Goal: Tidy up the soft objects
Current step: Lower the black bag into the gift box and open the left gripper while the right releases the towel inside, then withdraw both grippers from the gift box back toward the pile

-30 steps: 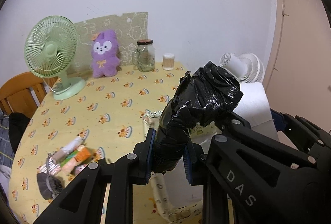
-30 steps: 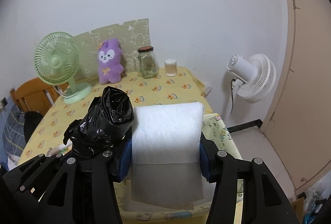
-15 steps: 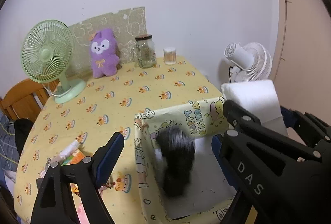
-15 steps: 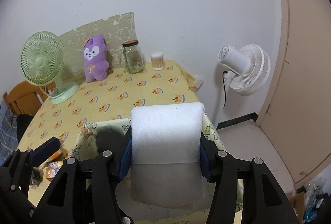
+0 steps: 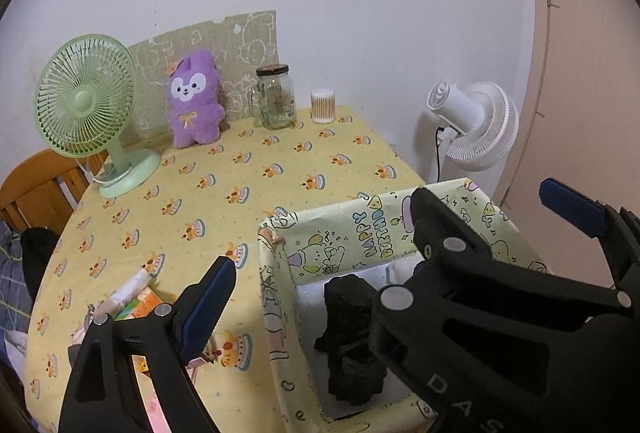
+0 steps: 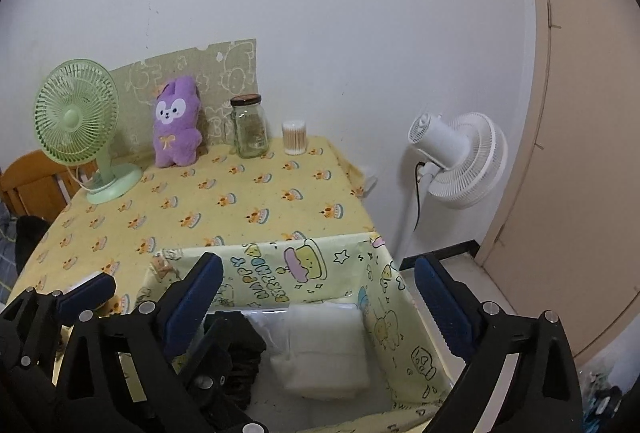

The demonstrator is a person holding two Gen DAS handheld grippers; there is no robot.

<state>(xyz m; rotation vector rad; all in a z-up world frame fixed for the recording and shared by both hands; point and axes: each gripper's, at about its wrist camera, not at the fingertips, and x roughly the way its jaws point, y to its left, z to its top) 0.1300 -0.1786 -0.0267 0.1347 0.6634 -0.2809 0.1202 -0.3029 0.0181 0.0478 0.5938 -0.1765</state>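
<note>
The black bag [image 5: 352, 341], a crumpled plastic bundle, lies on the pale floor of the box [image 5: 276, 273], below and just ahead of the left gripper [image 5: 316, 269]. That gripper's jaws are spread wide and opening, with nothing pressed between them; the bag sits low in the gap, clear of both pads. The white roll [image 6: 324, 349], a soft wrapped pack of paper, rests in the same box just to the right of the bag, under the right gripper [image 6: 320, 297]. The right gripper's jaws are also wide and opening, its blue pads apart from the roll on either side, so the roll lies free beneath them.

The box has yellow paper walls printed with cartoon figures and a birthday greeting, and both grippers hang over its open top, side by side. It stands at the near edge of a table [image 5: 208, 169] covered in a yellow cloth with small cake prints. To the left of the left gripper's left finger, a few small packets [image 5: 132, 301] lie on the cloth. Far ahead of the jaws, along the wall, stand a green fan [image 5: 86, 105], a purple plush toy [image 5: 194, 99], a glass jar [image 5: 276, 97] and a tub of cotton swabs [image 5: 323, 107]. Beyond the right finger, off the table, a white fan [image 6: 456, 157] stands on the floor near a beige door.
</note>
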